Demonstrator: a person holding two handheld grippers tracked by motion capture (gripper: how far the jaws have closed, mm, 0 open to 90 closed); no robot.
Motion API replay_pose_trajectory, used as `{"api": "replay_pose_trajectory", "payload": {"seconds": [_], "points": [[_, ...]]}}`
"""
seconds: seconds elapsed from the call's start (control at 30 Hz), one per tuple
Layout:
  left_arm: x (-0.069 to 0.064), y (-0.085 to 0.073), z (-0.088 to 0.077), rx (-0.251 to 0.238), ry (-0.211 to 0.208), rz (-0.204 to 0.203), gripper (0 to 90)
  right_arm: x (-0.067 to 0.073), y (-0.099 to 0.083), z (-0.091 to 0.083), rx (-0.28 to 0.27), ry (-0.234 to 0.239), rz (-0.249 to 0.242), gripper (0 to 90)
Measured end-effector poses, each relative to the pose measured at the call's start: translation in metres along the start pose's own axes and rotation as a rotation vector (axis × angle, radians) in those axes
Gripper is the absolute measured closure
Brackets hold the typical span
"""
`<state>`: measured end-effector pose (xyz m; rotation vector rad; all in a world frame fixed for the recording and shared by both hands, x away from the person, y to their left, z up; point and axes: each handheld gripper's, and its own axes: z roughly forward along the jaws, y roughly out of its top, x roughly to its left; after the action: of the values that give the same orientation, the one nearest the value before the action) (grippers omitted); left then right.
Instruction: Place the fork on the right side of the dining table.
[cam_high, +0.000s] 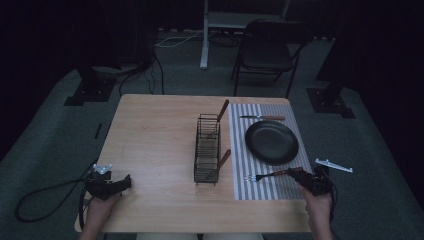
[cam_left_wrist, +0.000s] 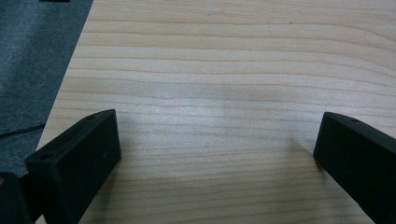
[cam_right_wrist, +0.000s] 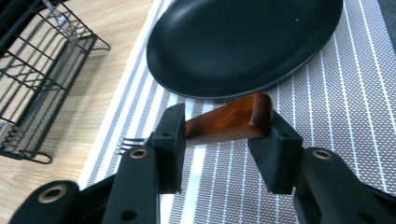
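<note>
A fork (cam_high: 265, 175) with a brown wooden handle (cam_right_wrist: 229, 119) lies crosswise between the jaws of my right gripper (cam_high: 300, 175), which is shut on the handle's end. Its tines (cam_right_wrist: 125, 143) point left over the striped placemat (cam_high: 240, 150), just in front of the black plate (cam_high: 271, 142). In the right gripper view the plate (cam_right_wrist: 243, 42) sits right behind my right gripper (cam_right_wrist: 224, 126). My left gripper (cam_high: 125, 181) rests at the table's front left corner, open, with only bare wood between its jaws (cam_left_wrist: 217, 135).
A black wire rack (cam_high: 207, 150) stands mid-table with two wooden-handled utensils (cam_high: 223, 109) sticking out. A knife (cam_high: 262, 118) lies on the mat behind the plate. A folding chair (cam_high: 265, 50) stands beyond the table. A white bracket (cam_high: 333, 165) lies off the right edge.
</note>
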<state>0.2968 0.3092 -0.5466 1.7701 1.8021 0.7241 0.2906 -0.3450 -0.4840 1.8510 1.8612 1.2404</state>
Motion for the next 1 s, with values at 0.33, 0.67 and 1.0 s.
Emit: {"api": "replay_pose_trajectory", "payload": {"seconds": [0.33,0.67,1.0], "points": [[0.0,0.0,0.0,0.0,0.001,0.0,0.8,-0.011,-0.004,0.006,0.019,0.002,0.012,53.1],[0.0,0.0,0.0,0.0,0.0,0.0,0.8,-0.018,-0.003,0.013,0.049,-0.018,0.007,49.8],[0.0,0.0,0.0,0.0,0.001,0.0,0.8,-0.026,-0.002,0.023,0.095,-0.023,-0.01,48.6]]}}
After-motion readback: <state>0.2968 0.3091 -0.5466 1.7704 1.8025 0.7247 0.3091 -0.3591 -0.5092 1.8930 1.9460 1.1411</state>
